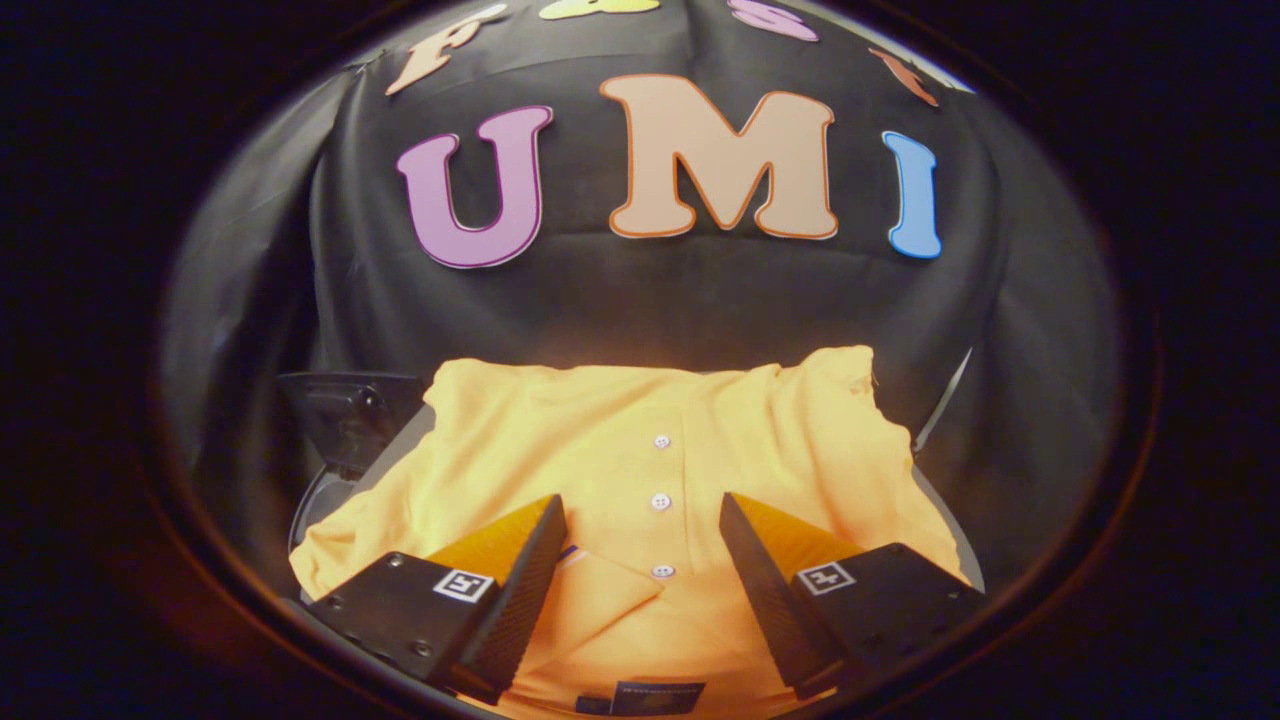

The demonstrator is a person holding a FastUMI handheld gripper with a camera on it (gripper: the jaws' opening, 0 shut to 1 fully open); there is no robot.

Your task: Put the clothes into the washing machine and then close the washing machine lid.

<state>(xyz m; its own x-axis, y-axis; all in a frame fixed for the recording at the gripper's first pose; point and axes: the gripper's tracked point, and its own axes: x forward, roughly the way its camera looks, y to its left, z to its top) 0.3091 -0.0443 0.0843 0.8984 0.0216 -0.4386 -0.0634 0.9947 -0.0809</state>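
Note:
A yellow polo shirt [640, 460] with white buttons lies spread flat on a grey surface, its collar nearest to me. My gripper [643, 515] hovers over the collar end, open, its two black fingers standing either side of the button placket with only shirt fabric seen between them. The left finger [520, 590] and the right finger [765, 590] press on nothing that I can see. A dark label shows at the collar's inside, close under the fingers.
A black plastic part [345, 415] stands at the shirt's far left corner, against the booth's black cloth wall. A thin grey edge [940, 405] rises at the shirt's far right. The grey surface [400, 445] shows beside the shirt's left sleeve.

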